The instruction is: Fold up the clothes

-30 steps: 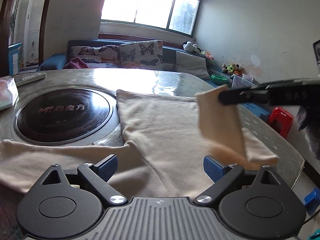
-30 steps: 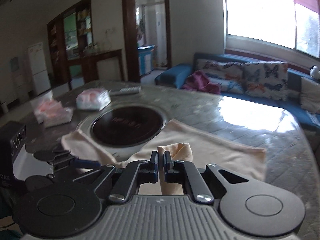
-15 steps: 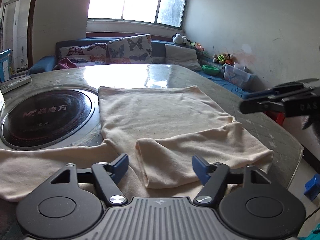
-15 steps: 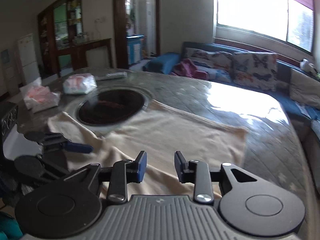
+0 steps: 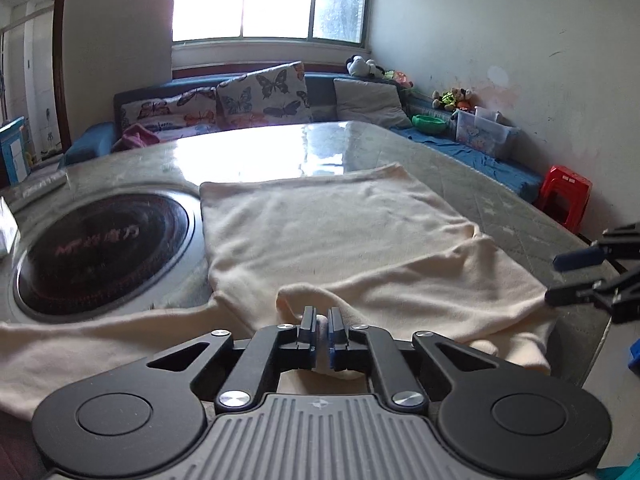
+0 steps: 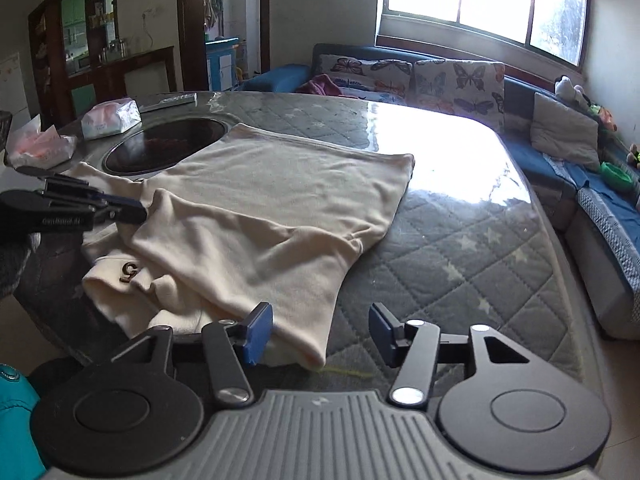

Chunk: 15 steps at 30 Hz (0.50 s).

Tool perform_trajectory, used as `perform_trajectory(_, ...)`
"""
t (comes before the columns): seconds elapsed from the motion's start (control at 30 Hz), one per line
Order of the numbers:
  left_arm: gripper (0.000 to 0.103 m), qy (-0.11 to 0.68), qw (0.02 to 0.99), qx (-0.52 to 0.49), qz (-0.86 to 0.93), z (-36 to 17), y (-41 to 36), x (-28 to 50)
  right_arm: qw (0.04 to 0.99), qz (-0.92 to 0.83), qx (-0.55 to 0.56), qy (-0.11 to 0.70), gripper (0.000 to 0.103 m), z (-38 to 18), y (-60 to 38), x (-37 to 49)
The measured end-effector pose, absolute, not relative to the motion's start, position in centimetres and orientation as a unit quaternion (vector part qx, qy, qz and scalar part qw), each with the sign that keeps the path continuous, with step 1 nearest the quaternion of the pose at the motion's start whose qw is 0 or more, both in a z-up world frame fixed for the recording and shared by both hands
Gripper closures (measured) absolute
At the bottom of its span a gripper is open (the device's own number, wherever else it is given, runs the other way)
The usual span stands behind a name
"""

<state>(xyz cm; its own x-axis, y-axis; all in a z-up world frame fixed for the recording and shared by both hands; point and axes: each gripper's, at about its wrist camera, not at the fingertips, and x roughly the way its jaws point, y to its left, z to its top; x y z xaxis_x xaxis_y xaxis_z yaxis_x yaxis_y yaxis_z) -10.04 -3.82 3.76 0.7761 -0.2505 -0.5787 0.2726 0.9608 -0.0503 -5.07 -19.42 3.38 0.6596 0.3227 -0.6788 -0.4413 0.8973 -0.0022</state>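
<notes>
Both tools match: the left gripper (image 5: 321, 330) and the right gripper (image 6: 320, 330) show black linked arms, blue pads, silver screws, round black discs and a ribbed grey base with a tiny emblem.

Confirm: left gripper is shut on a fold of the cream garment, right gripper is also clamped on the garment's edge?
Half right. The left gripper is shut on a fold of the cream garment. The right gripper is not clamped: the right wrist view shows its jaws apart and opening, with the garment's corner lying between them, unpinched.
</notes>
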Motion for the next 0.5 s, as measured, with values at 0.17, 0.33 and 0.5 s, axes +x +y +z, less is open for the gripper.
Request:
perform_trajectory(0.17,0.098,0.272,0.95,0.038,-0.149,6.6,-4.8,-9.5,0.906,0.227,-0.081,0.348,0.044,2.9,-18.8,-5.6)
perform_trajectory(0.33,0.099,0.245,0.956,0.046,-0.156,8.8,-5.4,-9.1,0.909,0.224,-0.095,0.339,0.043,2.2,-18.3,-5.7)
perform_trajectory(0.5,0.099,0.267,0.951,0.038,-0.153,7.7,-4.8,-9.7,0.911,0.215,-0.082,0.342,0.043,1.9,-19.2,-5.5)
